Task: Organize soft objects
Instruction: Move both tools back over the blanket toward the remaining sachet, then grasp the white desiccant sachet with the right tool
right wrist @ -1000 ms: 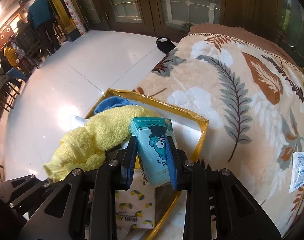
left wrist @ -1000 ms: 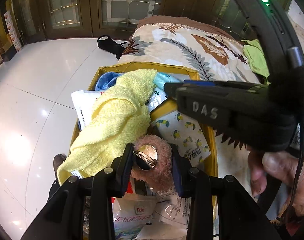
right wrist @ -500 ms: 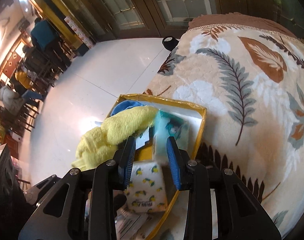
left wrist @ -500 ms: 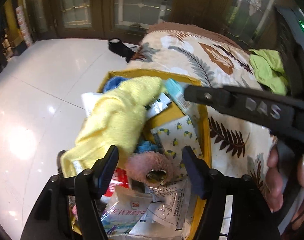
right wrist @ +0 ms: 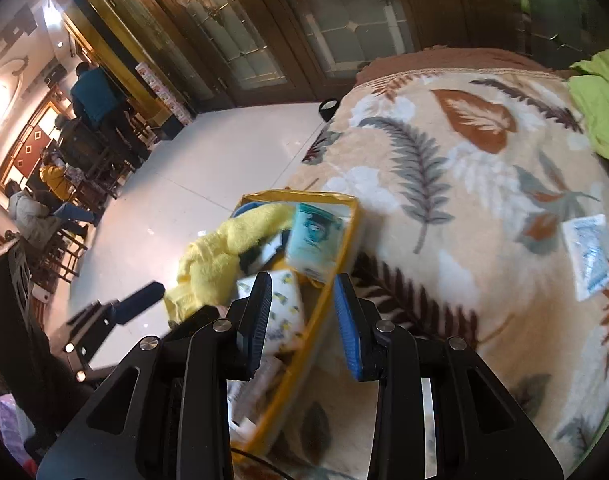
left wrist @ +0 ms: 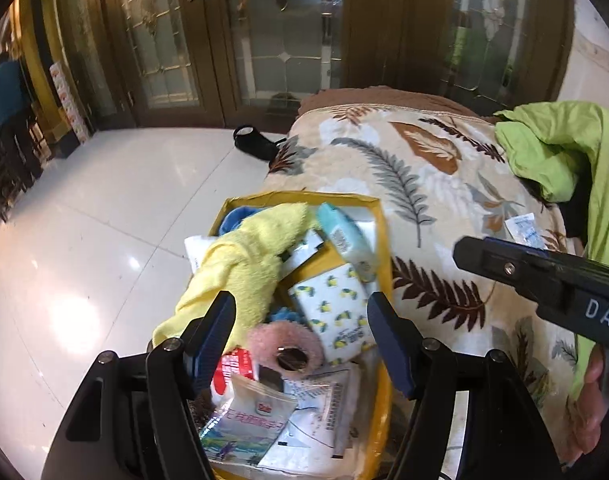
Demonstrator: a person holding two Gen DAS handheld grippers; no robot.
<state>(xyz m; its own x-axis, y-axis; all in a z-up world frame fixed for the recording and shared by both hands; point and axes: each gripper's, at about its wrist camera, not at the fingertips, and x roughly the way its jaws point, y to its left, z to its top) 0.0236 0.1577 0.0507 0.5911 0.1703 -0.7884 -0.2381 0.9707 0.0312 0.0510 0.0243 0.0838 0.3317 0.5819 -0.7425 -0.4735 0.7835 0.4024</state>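
The left hand-held gripper (left wrist: pixel 300 320) hangs over the yellow-rimmed box (left wrist: pixel 384 240) with its jaws spread wide and nothing between them, having just opened. Below it the pink fluffy toy (left wrist: pixel 284 340) lies in the box among plastic packets, beside the lemon-print tissue pack (left wrist: pixel 332 304). The yellow towel (left wrist: pixel 244 264) drapes over the box's left rim, its long axis running from the far corner down toward the gripper. The teal tissue pack (left wrist: pixel 344 236) leans against the far right corner, its long axis slanting along the right wall. The right hand-held gripper (right wrist: pixel 304 320) hovers over the box's right rim, its jaws a narrow gap apart and empty. The box sits on a leaf-patterned blanket (right wrist: pixel 464 200).
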